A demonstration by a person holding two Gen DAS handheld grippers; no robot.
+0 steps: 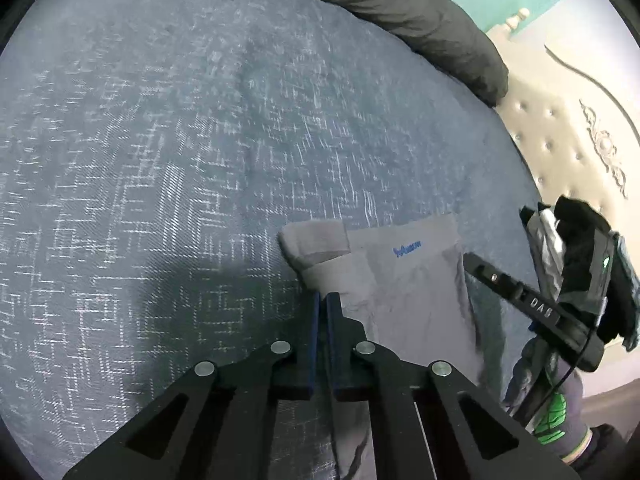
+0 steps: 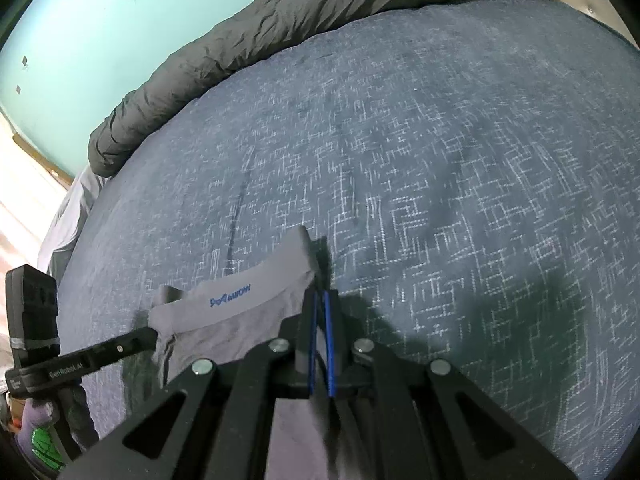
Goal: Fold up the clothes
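Both the left gripper (image 1: 322, 298) and right gripper (image 2: 320, 294) clamp the grey garment's (image 1: 400, 280) waistband over the bed (image 1: 180, 160).

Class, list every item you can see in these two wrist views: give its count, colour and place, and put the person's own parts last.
Garment: one, grey with a blue logo on its band, lying on the bed cover, pinched at both ends.
Bed cover: one, blue-grey with white flecked pattern, filling most of both views.
Duvet: one, dark grey, bunched along the far edge of the bed.
Headboard: one, cream, tufted, at the right of the left wrist view.
Wall: turquoise, behind the duvet.
Left hand-held gripper: one, black with blue pads, shut on the garment's edge.
Right hand-held gripper: one, black with blue pads, shut on the garment's other edge.
Gloved hand: grey with green, under the right hand-held gripper.
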